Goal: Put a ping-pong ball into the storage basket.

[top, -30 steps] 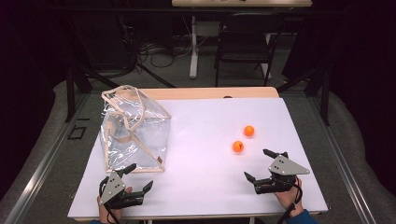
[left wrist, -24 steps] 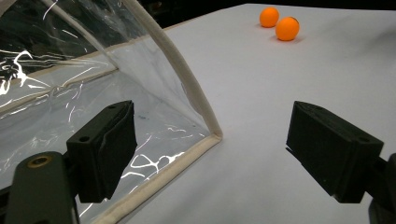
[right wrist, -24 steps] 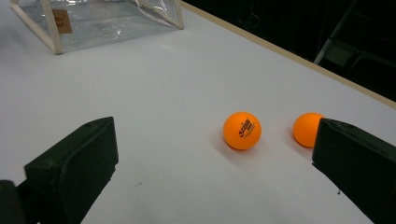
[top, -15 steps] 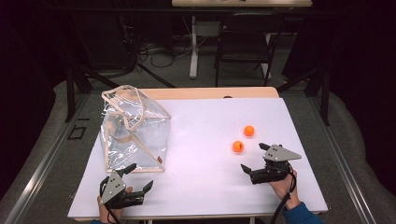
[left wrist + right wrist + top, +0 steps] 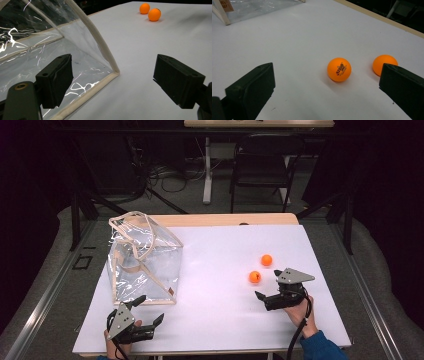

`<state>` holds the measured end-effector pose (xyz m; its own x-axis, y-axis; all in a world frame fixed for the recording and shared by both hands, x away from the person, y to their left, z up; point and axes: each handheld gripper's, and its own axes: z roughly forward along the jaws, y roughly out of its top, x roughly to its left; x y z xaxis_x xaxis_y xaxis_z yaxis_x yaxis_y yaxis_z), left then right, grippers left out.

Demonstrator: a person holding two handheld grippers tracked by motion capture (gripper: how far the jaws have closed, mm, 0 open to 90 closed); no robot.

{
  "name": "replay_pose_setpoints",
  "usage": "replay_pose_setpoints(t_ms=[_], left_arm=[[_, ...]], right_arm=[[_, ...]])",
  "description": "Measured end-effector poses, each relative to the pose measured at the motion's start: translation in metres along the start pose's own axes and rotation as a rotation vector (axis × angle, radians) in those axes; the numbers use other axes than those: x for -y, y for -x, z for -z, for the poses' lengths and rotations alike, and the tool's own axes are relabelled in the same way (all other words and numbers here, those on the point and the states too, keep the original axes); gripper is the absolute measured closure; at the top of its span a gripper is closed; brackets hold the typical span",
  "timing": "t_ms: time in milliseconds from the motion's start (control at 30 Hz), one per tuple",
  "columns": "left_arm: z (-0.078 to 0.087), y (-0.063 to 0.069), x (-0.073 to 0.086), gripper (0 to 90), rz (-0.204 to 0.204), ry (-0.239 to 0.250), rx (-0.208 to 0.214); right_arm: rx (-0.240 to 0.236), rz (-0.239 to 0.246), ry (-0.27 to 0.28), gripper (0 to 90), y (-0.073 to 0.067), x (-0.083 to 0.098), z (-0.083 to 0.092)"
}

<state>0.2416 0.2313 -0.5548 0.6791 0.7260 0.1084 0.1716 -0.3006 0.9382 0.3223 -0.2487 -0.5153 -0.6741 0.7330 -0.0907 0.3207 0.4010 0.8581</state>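
Two orange balls lie on the white table [image 5: 215, 270], right of centre: the near ball [image 5: 254, 277] [image 5: 339, 69] with black print, and the far ball [image 5: 266, 260] [image 5: 384, 63]. My right gripper [image 5: 267, 284] [image 5: 328, 86] is open just short of the near ball, which sits ahead between its jaws, untouched. A clear plastic bag [image 5: 142, 260] [image 5: 37, 57] with beige trim and handles stands at the left. My left gripper [image 5: 151, 307] [image 5: 116, 75] is open at the bag's front corner, holding nothing. From the left gripper view, both balls [image 5: 154, 14] lie far off.
A bare wooden strip [image 5: 225, 220] runs along the table's far edge. Behind the table a dark chair [image 5: 260, 165], a white post [image 5: 206, 170] and cables [image 5: 160, 172] are on the floor. White surface stretches between bag and balls.
My right gripper has moved left and forward from the table's right front toward the near ball. The left gripper, bag and balls have stayed put.
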Motion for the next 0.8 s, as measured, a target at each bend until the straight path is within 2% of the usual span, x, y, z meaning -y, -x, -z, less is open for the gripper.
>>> replay_pose_setpoints(t_ms=[800], left_arm=[[-0.002,0.0,0.0,15.8,-0.004,-0.005,0.007]], right_arm=[[0.003,-0.045,-0.098,0.0,0.017,-0.008,-0.041]])
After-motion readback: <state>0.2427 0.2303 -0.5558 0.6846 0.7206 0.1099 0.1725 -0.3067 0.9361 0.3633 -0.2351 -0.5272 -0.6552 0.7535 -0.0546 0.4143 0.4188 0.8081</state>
